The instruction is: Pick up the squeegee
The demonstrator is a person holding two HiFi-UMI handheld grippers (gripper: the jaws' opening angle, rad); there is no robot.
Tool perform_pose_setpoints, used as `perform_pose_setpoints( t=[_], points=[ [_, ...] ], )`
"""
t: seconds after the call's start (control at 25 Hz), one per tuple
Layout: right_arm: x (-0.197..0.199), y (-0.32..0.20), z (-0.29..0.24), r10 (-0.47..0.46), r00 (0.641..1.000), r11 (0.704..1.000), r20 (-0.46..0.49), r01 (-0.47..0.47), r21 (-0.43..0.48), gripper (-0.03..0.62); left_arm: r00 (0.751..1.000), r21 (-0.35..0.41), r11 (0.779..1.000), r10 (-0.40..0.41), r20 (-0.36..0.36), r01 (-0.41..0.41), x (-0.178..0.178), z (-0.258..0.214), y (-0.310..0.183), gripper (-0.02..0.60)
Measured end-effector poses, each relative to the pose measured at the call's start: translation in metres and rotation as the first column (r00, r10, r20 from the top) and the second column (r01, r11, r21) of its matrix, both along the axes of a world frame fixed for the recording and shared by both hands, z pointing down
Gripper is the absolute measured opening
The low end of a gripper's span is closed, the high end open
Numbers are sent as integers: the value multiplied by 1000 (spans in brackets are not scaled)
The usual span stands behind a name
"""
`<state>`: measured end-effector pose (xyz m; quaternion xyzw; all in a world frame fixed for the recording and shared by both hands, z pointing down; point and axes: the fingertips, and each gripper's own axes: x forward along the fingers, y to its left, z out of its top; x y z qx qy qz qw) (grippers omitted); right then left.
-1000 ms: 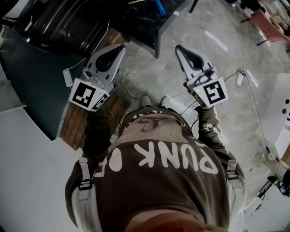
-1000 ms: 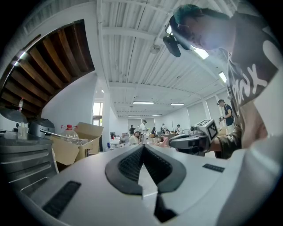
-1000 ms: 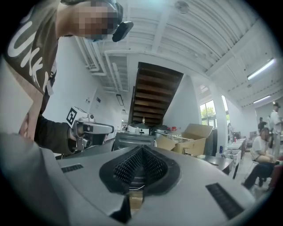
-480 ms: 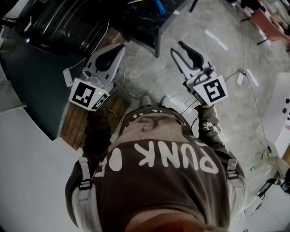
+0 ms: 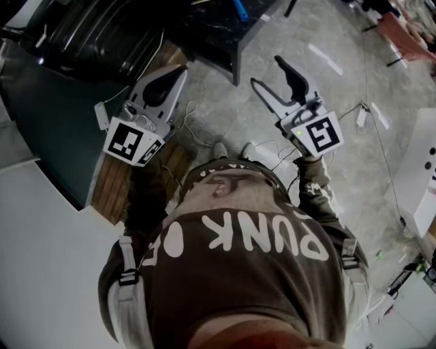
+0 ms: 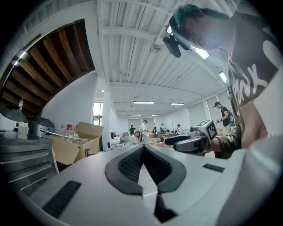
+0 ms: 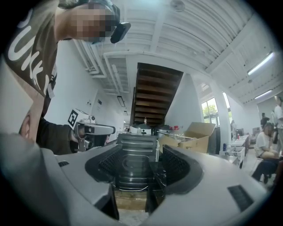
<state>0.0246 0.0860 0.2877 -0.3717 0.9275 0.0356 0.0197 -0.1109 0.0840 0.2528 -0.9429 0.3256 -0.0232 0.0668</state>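
I can make out no squeegee for certain; a blue object [image 5: 238, 9] lies on the dark table [image 5: 218, 37] at the top of the head view, too small to identify. My left gripper [image 5: 178, 69] is held level over the floor, its jaws shut with the pads meeting and nothing between them [image 6: 143, 148]. My right gripper [image 5: 267, 71] is beside it, also level. Its jaws have just been opening and stand apart with nothing between them [image 7: 135, 154]. Each gripper shows in the other's view: the right gripper [image 6: 190, 141] and the left gripper [image 7: 90, 129].
A black ribbed case [image 5: 102, 34] [image 7: 136, 163] stands ahead beside the dark table. A wooden pallet [image 5: 116, 184] and loose cables [image 5: 197, 136] lie on the concrete floor by my feet. A cardboard box [image 7: 194, 134] and seated people [image 6: 135, 137] are further off.
The right gripper's jaws have gone from shut to apart, with nothing between them. The left gripper and both hands have stayed where they were.
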Motion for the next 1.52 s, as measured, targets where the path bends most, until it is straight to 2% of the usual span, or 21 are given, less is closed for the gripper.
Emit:
perform_pose_setpoints(
  t=[0.12,0.4,0.68,1.12,1.52],
  points=[
    [0,0,1,-2,1000,1000,0,2,-1,320,1000,0,1000,0,0,0,0,0,0,3],
    [-4,-1,1,-20,1000,1000,-3,20,-3,442,1000,-1,1000,0,1,0,0,0,-1,3],
    [-3,-4,4,-15,1000,1000,8,15,-8,594,1000,-4,1000,-1,2,1,1,1,-2,3],
    [1,-3,1,11,1000,1000,-2,-11,19,595,1000,-3,1000,-2,6,2,3,1,-2,3],
    [22,2,-1,-14,1000,999,3,14,29,595,999,8,1000,-30,17,30,26,-4,6,3]
  ],
)
